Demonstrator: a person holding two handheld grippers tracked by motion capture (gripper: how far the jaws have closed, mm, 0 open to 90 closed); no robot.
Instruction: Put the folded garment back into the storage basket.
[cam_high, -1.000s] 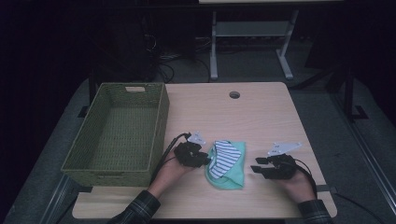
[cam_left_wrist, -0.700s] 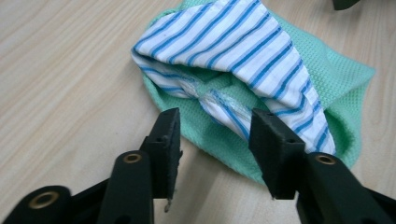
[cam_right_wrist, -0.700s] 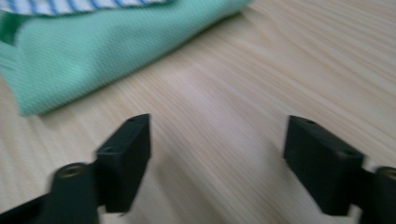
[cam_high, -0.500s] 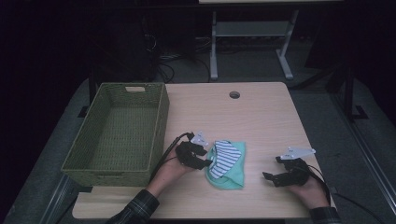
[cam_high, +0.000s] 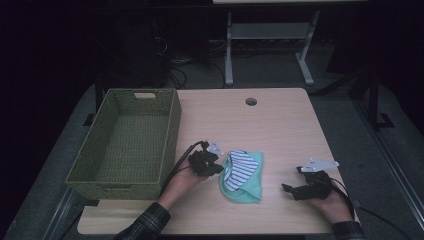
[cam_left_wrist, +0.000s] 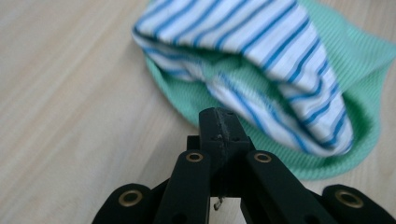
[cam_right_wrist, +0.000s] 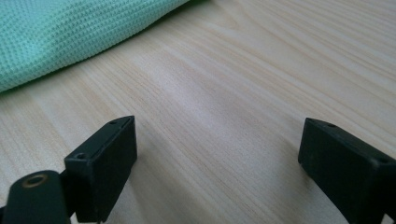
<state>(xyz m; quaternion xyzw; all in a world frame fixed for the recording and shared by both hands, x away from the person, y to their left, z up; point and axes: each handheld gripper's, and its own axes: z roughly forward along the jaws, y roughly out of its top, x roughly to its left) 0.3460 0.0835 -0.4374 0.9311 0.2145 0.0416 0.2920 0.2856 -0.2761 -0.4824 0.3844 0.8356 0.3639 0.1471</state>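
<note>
Now our right gripper (cam_high: 292, 190) has drawn back from the cloth (cam_high: 243, 175), jaws wide apart over bare tabletop (cam_high: 280, 130); our left gripper (cam_high: 216, 169), jaws together, meets the cloth's near edge, likely regrasping.

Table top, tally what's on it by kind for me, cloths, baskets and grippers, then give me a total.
Cloths: 2, a green cloth with a blue-and-white striped cloth lying on it.
Baskets: 1, a green woven basket, standing left of the cloths.
Grippers: 2, the left gripper shut at the cloths' edge, the right gripper open over bare table.
Total: 5.
</note>
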